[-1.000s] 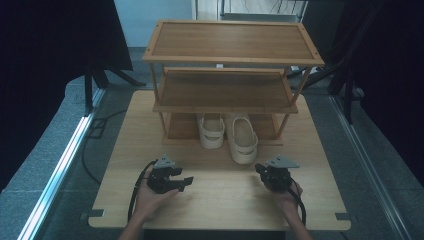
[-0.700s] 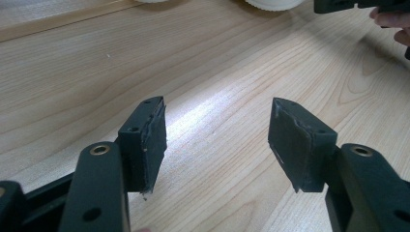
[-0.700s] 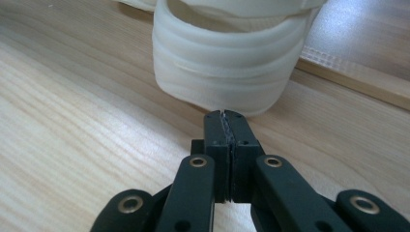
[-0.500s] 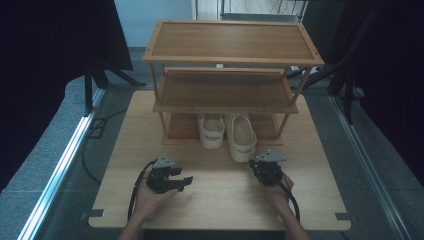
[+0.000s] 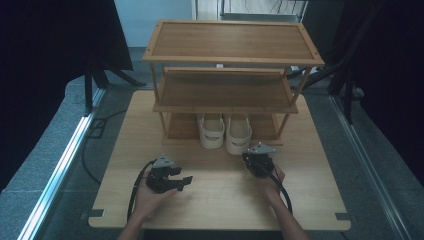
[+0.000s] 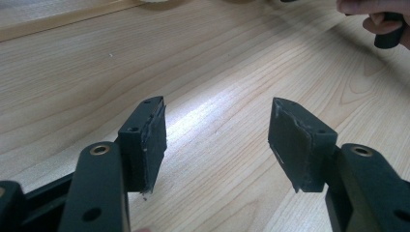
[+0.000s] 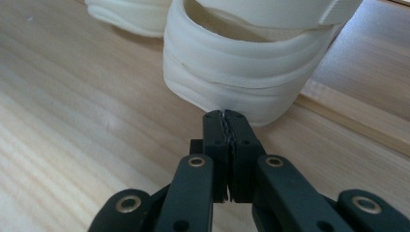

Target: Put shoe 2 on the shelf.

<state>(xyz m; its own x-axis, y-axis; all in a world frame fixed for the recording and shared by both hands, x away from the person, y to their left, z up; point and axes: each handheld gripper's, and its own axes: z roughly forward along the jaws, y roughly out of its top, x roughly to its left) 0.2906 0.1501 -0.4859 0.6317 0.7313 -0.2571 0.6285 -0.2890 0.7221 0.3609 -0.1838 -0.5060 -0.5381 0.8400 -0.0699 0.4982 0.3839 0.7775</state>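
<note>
In the right gripper view the right gripper (image 7: 225, 115), jaws pressed together on nothing, points at the heel of the nearer white sandal (image 7: 251, 72), seemingly just short of touching. That sandal's long axis runs away toward the shoe rack (image 5: 225, 102) at frame centre. The left gripper (image 5: 182, 181), jaws wide, sits lower left, farther off.

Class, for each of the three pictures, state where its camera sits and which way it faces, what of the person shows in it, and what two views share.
High view: above the person's side, facing forward and down on the pale wooden table and three-tier wooden rack; both forearms and tongs show.
Left gripper view: rides the left tongs, looking low across the tabletop; open jaws, plus the other hand's fingers.
Right gripper view: rides the right tongs, shut, facing the near cream rubber sandal.
Shared: high and right gripper views both show the sandals.
</note>
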